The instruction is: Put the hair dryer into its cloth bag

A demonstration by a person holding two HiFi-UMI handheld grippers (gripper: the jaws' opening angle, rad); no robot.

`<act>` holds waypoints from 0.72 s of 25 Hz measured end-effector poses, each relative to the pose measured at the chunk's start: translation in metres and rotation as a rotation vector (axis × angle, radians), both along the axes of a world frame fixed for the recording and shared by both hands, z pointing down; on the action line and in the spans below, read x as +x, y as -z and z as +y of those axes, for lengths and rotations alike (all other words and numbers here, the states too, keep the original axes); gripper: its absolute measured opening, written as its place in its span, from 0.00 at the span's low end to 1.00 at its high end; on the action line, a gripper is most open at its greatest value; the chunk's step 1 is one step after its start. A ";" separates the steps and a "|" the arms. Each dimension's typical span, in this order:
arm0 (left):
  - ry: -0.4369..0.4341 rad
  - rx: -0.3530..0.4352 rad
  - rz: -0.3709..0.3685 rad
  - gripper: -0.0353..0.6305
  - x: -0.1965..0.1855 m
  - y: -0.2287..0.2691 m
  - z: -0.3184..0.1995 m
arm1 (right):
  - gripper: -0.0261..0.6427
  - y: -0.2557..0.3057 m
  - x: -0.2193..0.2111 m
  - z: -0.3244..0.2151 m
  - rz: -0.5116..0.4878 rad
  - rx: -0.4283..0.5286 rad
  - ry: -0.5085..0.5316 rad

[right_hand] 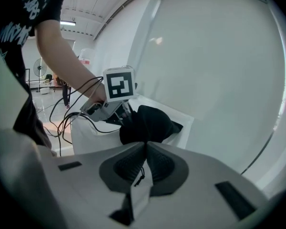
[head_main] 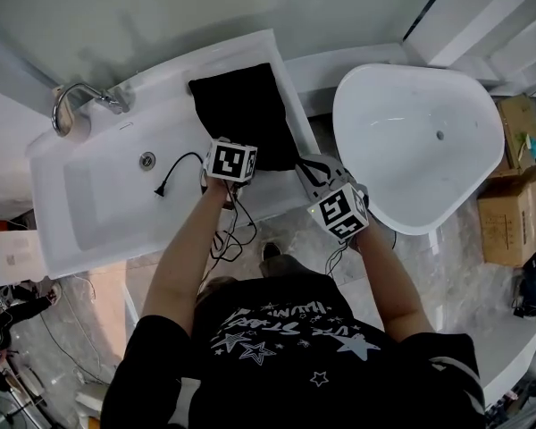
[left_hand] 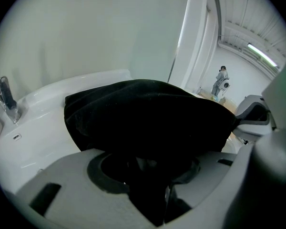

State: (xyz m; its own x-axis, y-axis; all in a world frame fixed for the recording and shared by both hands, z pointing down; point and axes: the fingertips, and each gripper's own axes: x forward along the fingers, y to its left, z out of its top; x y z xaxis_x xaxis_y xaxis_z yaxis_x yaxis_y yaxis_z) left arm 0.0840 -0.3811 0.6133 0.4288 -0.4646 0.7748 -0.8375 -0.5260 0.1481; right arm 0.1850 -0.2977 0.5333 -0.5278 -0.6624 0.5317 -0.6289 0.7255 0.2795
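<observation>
Cloth bag: black, flat on the right ledge of the white sink, upper centre of the head view.
Left tongs: partly closed, pinching a fold of the bag's near edge.
Right tongs: pressed together, only a short black thread at the seam; lower right of the bag, apart from it.
Hair dryer: body not made out.
Power cord: curled in the basin, plug at its left end.
Bathtub: white, right of frame.

a bathroom mock-up inside a big hall: a white washbasin with a chrome tap on the left, a freestanding bathtub on the right, cardboard boxes far right, strip lights high overhead.
</observation>
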 end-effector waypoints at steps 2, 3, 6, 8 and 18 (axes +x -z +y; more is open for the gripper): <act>-0.023 0.008 -0.001 0.35 0.002 0.000 0.005 | 0.07 -0.003 0.004 0.000 -0.003 -0.005 -0.028; -0.032 0.013 -0.003 0.35 0.003 0.000 0.007 | 0.07 -0.004 0.006 0.000 -0.006 -0.006 -0.040; -0.054 0.020 -0.009 0.36 0.004 0.000 0.011 | 0.08 -0.004 0.009 0.000 -0.014 -0.005 -0.070; -0.083 0.010 0.011 0.43 0.007 0.000 0.015 | 0.09 -0.003 0.009 0.001 -0.014 -0.001 -0.090; -0.200 0.063 0.198 0.77 0.012 0.026 0.047 | 0.34 0.014 0.001 0.012 -0.049 0.024 -0.245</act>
State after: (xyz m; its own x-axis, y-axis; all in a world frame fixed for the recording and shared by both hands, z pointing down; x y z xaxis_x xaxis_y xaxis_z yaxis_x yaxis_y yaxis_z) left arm 0.0961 -0.3343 0.5874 0.6572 -0.4000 0.6388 -0.6739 -0.6914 0.2603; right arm 0.1865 -0.2860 0.5195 -0.3743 -0.7861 0.4919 -0.7986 0.5429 0.2598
